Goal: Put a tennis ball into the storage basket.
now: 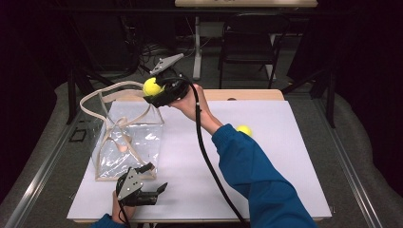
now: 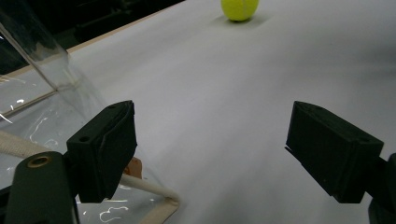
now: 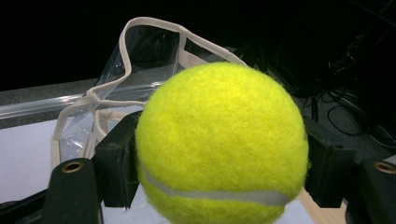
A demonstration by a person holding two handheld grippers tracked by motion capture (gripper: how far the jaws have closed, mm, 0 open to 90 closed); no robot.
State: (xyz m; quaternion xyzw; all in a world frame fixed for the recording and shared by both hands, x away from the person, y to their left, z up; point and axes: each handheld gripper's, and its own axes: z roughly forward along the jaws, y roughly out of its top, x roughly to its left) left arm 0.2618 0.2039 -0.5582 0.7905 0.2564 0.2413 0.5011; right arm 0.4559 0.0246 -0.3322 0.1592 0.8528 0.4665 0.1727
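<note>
My right gripper [image 1: 157,90] is shut on a yellow tennis ball [image 1: 151,87], held in the air beside the upper right rim of a clear plastic bag [image 1: 126,142] with beige trim. In the right gripper view the tennis ball [image 3: 222,144] sits squeezed between both jaws, with the bag's opening [image 3: 149,51] behind it. A second tennis ball [image 1: 244,129] lies on the white tabletop behind the blue sleeve; the same ball [image 2: 240,9] appears far off in the left gripper view. My left gripper [image 1: 153,187] stands open and empty at the bag's near corner [image 2: 154,198].
The white tabletop [image 1: 285,156] has free room to the right. The bag's beige handles [image 1: 102,97] loop up at its far left. A black chair [image 1: 249,45] and a table leg stand beyond the far edge. The right gripper's cable [image 1: 209,161] trails across the table.
</note>
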